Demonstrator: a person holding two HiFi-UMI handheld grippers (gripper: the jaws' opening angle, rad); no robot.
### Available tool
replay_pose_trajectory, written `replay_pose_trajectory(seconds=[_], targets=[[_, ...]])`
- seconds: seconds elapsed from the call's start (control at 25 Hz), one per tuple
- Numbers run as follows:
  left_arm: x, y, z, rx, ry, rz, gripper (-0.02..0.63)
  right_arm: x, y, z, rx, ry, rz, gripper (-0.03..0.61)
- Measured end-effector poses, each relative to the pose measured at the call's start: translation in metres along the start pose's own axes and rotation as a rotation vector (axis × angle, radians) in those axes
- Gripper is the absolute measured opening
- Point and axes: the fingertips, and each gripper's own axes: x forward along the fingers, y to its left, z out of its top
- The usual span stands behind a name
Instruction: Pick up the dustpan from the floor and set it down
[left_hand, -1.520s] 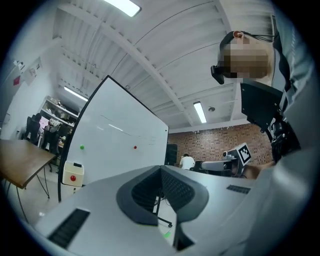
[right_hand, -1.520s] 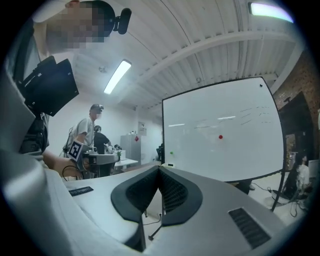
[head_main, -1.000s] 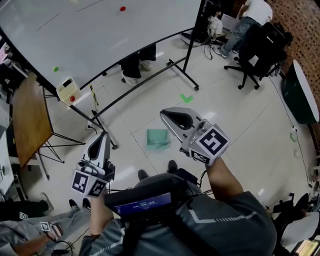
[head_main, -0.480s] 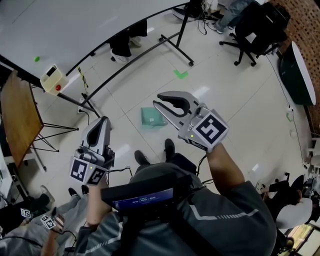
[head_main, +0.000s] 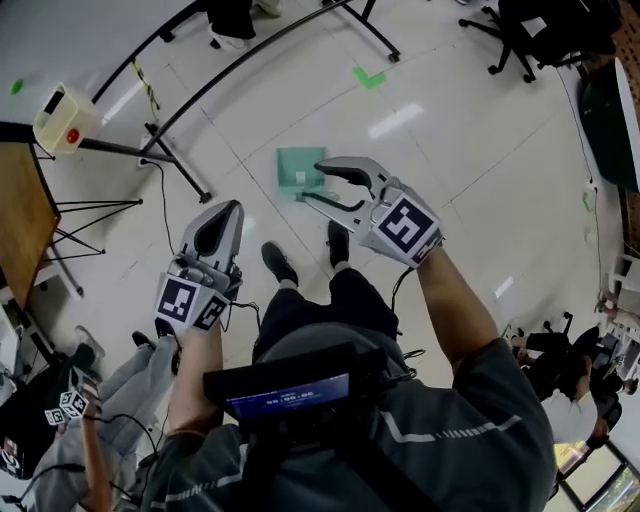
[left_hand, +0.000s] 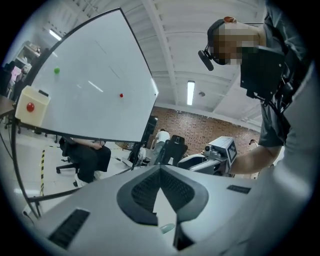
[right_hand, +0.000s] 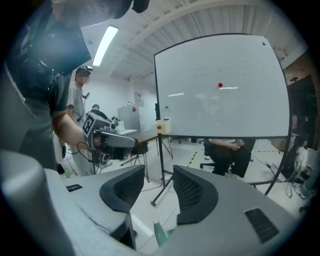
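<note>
The green dustpan (head_main: 298, 170) lies flat on the pale tiled floor, in front of the person's shoes. In the head view my right gripper (head_main: 315, 182) hangs just over its near right edge. Its jaws are opening and nothing is between them. In the right gripper view only a green sliver of the dustpan (right_hand: 160, 233) shows low down, under the gap of the right gripper (right_hand: 159, 186). My left gripper (head_main: 230, 207) is held lower left of the dustpan, apart from it. The left gripper view has the left gripper (left_hand: 160, 169) with its tips together, empty.
A whiteboard on a wheeled stand (head_main: 170, 130) crosses the floor beyond the dustpan. A yellow box with a red button (head_main: 57, 107) and a wooden table (head_main: 18, 215) stand at the left. A green tape mark (head_main: 368, 76) lies further out. The person's shoes (head_main: 278, 262) are below the grippers.
Both grippers have dropped towards the floor. The right jaws have gone from shut to wide apart and now hang by the dustpan. The left jaws stayed shut.
</note>
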Motion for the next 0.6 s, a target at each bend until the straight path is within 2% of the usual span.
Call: replay_pose_trajectory(seconds=[0.12, 0.36, 0.6], targets=[[0.014, 0.013, -0.054, -0.025, 0.049, -0.013, 0.026, 0.026, 0.0, -0.062, 0.018, 0.057, 0.041, 0.228], [0.043, 0.039, -0.143, -0.075, 0.151, -0.027, 0.026, 0.063, -0.014, -0.172, 0.009, 0.226, 0.065, 0.232], [0.065, 0.063, -0.22, -0.115, 0.229, -0.012, 0.025, 0.088, -0.023, -0.257, -0.017, 0.336, 0.108, 0.252]])
